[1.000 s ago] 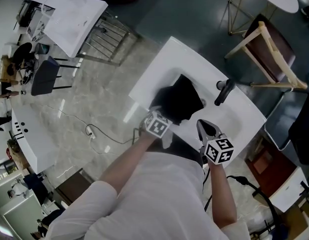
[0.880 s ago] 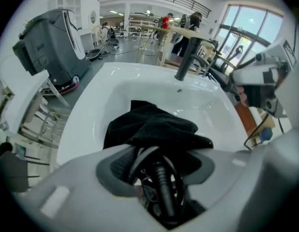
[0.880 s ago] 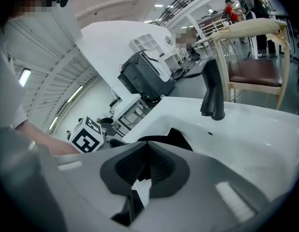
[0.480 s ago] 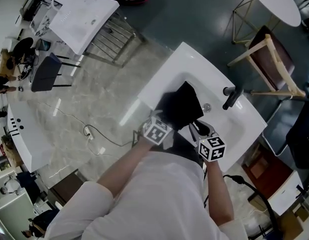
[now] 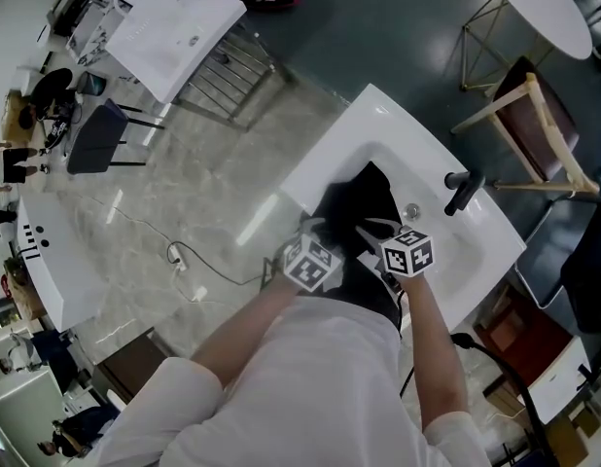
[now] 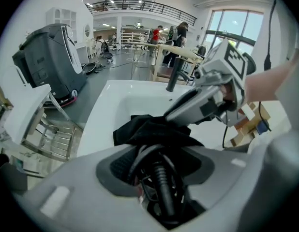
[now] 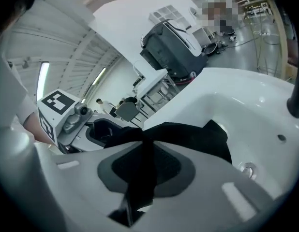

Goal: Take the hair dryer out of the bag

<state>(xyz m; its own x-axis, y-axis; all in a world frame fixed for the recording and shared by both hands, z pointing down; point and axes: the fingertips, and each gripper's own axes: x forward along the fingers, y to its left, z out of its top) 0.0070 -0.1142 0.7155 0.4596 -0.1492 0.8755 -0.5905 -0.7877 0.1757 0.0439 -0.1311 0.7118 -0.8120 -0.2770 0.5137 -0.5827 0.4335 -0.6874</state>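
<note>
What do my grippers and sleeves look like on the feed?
The left gripper and right gripper each have a light grey body, dark grey jaw pads and a white cube with black square markers. The sleeves are white.

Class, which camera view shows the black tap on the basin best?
Head view: the whole tap shows from above. Left gripper view: upright beyond the bag. Right gripper view: only an edge sliver.
</note>
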